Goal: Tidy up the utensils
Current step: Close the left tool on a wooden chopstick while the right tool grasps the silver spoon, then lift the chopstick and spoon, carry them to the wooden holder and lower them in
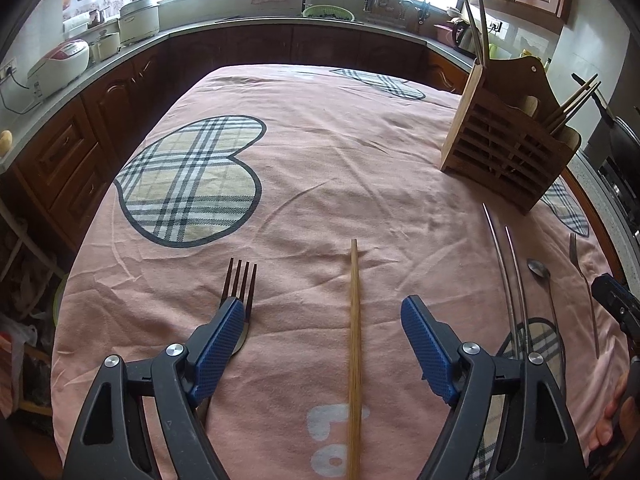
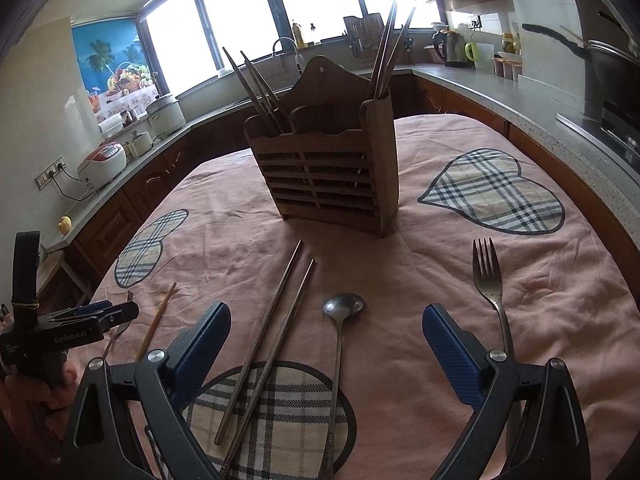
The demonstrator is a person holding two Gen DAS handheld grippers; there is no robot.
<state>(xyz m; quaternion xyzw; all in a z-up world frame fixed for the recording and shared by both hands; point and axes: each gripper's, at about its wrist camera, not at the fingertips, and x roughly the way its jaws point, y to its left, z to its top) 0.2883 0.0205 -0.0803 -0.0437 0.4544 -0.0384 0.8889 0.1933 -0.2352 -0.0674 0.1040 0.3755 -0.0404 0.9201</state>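
Both spread wide and holding nothing: left claw (image 1: 324, 320) low over wooden chopstick (image 1: 354, 344) on the worktop (image 1: 320, 140), right claw (image 2: 326, 326) above spoon (image 2: 340, 320), near wooden holder (image 2: 332, 176).

the desk wears a matt pink cloth (image 2: 248, 216), creased, with woven-looking plaid heart patches, and the slatted holder (image 2: 332, 176) in the upper middle of the right wrist view is dull brown wood. the spoon (image 2: 340, 320), fork (image 2: 490, 284) and paired chopsticks (image 2: 276, 320) look like worn metal with a soft sheen. low in the left wrist view, the single chopstick (image 1: 354, 340) is pale wood, and the left claw (image 1: 324, 316) has textured blue pads on smooth black plastic arms.
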